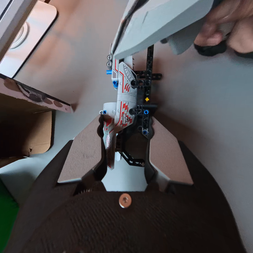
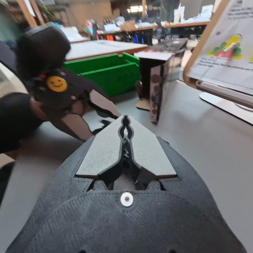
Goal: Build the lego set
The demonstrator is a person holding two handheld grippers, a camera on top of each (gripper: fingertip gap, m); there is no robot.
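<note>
The lego model (image 1: pixel 126 95) is a half-built vehicle with grey panels bearing red decals, fixed on a black beam frame (image 1: pixel 147 84) with blue pins. In the left wrist view my left gripper (image 1: pixel 126 119) is shut on its near end, one pad on the grey panel and the other on the black frame. My right gripper (image 1: pixel 114 55) comes down from the top with its tips at the model's far end. In the right wrist view the right gripper (image 2: pixel 126 116) is shut, tips together. The left gripper (image 2: pixel 104 123) shows behind it, and the model is mostly hidden there.
A cardboard box (image 2: pixel 156 89) stands on the grey table (image 2: pixel 198 150), also at the left in the left wrist view (image 1: pixel 34 95). A green bin (image 2: pixel 109 71) sits behind it. A stand with an instruction sheet (image 2: pixel 219 47) is at the right. A hand (image 1: pixel 225 27) holds the right gripper.
</note>
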